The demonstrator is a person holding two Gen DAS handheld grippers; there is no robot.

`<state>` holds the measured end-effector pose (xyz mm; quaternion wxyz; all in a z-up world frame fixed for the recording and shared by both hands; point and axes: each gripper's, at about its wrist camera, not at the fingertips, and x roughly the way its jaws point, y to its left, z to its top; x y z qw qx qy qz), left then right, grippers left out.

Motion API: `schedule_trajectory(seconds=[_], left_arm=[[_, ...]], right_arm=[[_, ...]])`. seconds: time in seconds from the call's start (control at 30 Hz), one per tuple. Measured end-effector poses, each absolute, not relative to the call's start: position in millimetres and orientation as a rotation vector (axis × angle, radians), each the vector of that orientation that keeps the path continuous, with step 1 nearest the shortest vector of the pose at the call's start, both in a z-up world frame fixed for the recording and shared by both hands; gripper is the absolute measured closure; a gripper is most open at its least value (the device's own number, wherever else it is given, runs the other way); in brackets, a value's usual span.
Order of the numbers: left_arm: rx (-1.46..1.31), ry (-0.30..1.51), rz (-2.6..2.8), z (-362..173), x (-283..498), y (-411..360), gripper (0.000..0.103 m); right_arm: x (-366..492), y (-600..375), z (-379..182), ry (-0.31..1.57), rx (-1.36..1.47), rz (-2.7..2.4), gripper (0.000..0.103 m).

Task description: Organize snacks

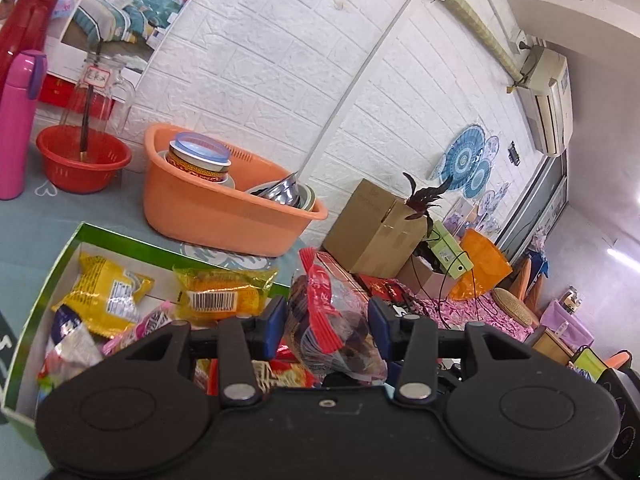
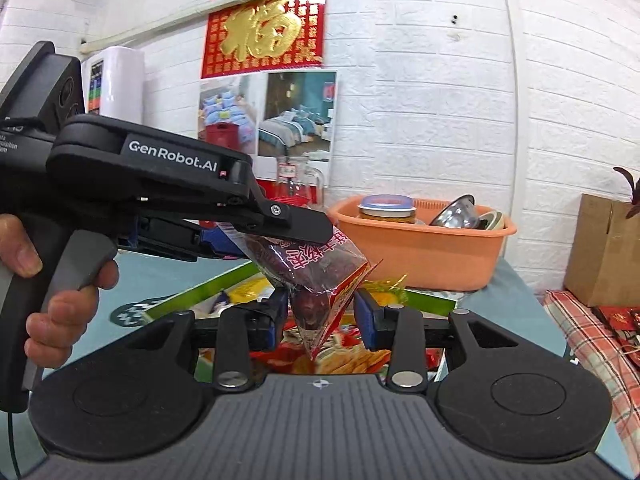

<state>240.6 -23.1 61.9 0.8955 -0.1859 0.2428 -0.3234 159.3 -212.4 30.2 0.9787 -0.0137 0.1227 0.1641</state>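
Note:
A clear bag of dark red dates with red print (image 1: 332, 320) hangs between the blue pads of my left gripper (image 1: 328, 316), which is shut on it. In the right wrist view the same bag (image 2: 316, 276) hangs from the left gripper (image 2: 256, 240) above the green-rimmed snack box (image 2: 424, 300). My right gripper (image 2: 320, 316) is open, its pads either side of the bag's lower tip. The box (image 1: 120, 240) holds yellow snack packets (image 1: 224, 292) and several other wrappers.
An orange basin (image 1: 224, 208) with a lidded jar and steel bowls stands behind the box. A red basket (image 1: 80, 160), a glass jug and a pink bottle (image 1: 16, 120) stand at the left. A cardboard box (image 1: 376, 228) sits beyond the table's right edge.

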Motion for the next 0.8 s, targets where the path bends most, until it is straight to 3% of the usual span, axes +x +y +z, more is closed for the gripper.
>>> schedule_trajectory(seconds=[0.03,0.1,0.13,0.17,0.33,0.8], left_arm=[[-0.383,0.508,-0.668,58.9,247.4,-24.6,0.050],[-0.374,0.527,-0.659,51.6,260.2,-27.1,0.033],[-0.367,0.545,-0.655,46.8,266.5,-27.9,0.007],[-0.358,0.568,-0.643,41.5,271.8,-28.6,0.000],[-0.320,0.597,-0.552,24.2,271.8,-19.0,0.000],[-0.264,0.461,-0.521,71.8,179.3,-11.4,0.000]], right_arm=[[166.6,-213.3,27.2,0.251,-0.027,0.328,0.040],[180.1,-213.4,18.5,0.257,-0.034,0.313,0.039],[187.9,-212.1,12.7,0.263,-0.044,0.300,0.036],[196.0,-211.3,6.3,0.274,-0.056,0.287,0.033],[205.6,-219.1,-10.7,0.312,-0.025,0.234,0.000],[118.5,-229.2,25.8,0.240,0.018,0.240,0.000]])
